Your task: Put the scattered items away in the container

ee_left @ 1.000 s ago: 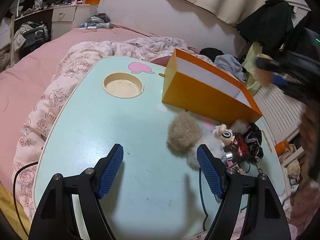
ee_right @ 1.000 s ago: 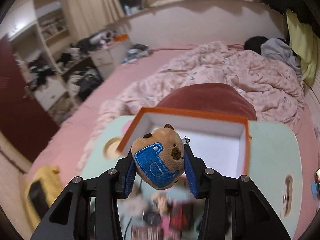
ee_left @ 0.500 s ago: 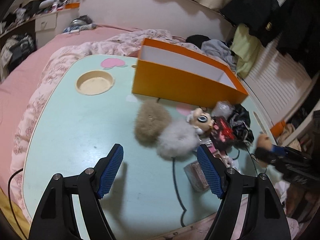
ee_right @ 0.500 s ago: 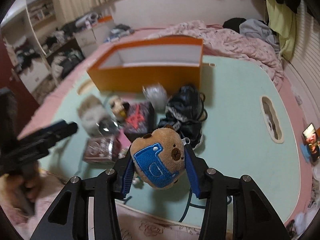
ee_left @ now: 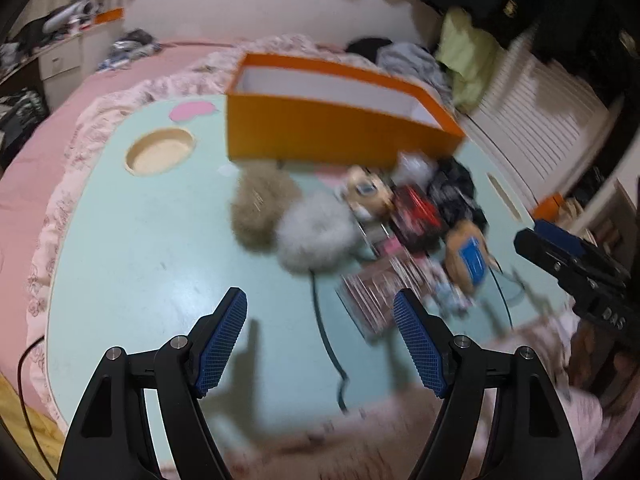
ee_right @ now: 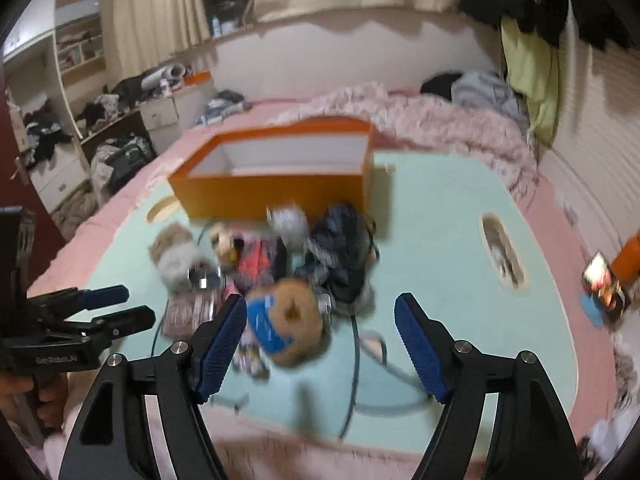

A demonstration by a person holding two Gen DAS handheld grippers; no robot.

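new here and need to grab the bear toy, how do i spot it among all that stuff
Find the orange box on the mint table; a heap of clutter lies in front of it. The bear is at the heap's near edge, between the right gripper's open jaws: brown plush with a blue patch, unlike the pale fluffy balls.

Surface (ee_left: 132,280): smooth, pale mint, faint sheen, hard laminate look. Round recess (ee_left: 159,153) in it shows a matt cream finish.
Box (ee_left: 320,136): stiff card, matt orange outside, plain white inside.
Tan pompom (ee_left: 258,212) and white pompom (ee_left: 314,236): long fluffy pile.
Bear toy (ee_right: 286,322): short brown plush, blue cloth patch.
Cable (ee_left: 326,344): thin, dark, smooth sheath.
Fingers (ee_left: 222,346): blue pads with fine gridded rubbery texture, on matt black plastic arms with bright metal screw heads.
Quilt (ee_right: 440,124): soft pink printed cloth, crumpled.
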